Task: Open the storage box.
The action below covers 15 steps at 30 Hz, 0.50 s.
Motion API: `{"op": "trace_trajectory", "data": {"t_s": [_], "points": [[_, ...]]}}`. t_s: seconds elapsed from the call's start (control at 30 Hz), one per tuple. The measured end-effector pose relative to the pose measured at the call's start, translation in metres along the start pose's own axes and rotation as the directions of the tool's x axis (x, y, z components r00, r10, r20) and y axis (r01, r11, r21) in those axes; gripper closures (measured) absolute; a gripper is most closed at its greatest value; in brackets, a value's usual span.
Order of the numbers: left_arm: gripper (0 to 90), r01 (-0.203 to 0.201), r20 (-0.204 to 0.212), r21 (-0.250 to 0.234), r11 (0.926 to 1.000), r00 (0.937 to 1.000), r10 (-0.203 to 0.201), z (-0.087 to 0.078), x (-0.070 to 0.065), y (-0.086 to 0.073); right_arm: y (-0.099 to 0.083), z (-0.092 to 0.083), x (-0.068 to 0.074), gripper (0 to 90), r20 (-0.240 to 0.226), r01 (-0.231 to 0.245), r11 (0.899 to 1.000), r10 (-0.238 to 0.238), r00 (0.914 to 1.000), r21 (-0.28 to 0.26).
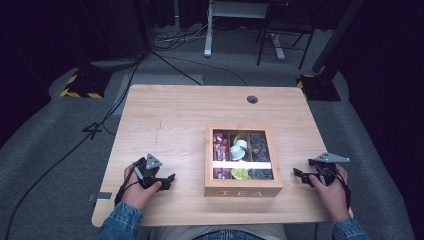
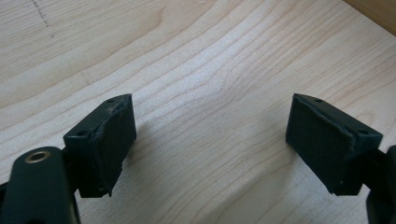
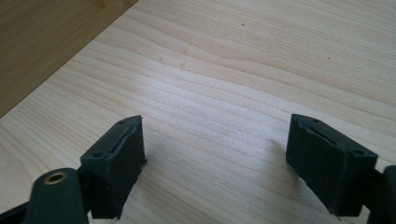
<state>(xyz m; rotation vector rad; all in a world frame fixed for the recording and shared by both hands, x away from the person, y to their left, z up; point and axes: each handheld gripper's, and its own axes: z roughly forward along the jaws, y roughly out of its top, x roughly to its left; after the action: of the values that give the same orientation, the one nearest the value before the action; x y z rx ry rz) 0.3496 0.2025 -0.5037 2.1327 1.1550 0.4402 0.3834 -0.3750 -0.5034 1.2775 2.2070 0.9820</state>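
A wooden box marked TEA (image 1: 243, 191) sits on the table (image 1: 175, 115), right of centre near the front edge. Through its glass lid I see red packets (image 1: 218, 141), white cups (image 1: 238, 149) and dark packets (image 1: 260, 142). My left gripper (image 1: 168, 182) rests on the wood left of the box, open and empty, pointing toward it. My right gripper (image 1: 299, 176) lies to the right of the box, also open and empty. In the left gripper view the gripper (image 2: 211, 106) spans bare wood, with the box (image 2: 373, 11) at top right. The right gripper (image 3: 215, 122) stands beside the box wall (image 3: 42, 42).
A round cable hole (image 1: 252, 99) is near the table's far edge. Beyond the table are floor cables (image 1: 165, 60), desk legs (image 1: 208, 30), a chair frame (image 1: 280, 35) and two yellow-and-black striped bases (image 1: 82, 85).
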Motion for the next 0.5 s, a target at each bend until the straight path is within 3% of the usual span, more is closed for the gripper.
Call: {"op": "trace_trajectory", "data": {"t_s": [0.5], "points": [[15.5, -0.003, 0.008, -0.001, 1.0000, 1.0000, 0.003, 0.0012, 0.0003, 0.0009, -0.0007, -0.0007, 0.0006, 19.9, 0.003, 0.005, 1.000, -0.005, 1.0000, -0.001]]}}
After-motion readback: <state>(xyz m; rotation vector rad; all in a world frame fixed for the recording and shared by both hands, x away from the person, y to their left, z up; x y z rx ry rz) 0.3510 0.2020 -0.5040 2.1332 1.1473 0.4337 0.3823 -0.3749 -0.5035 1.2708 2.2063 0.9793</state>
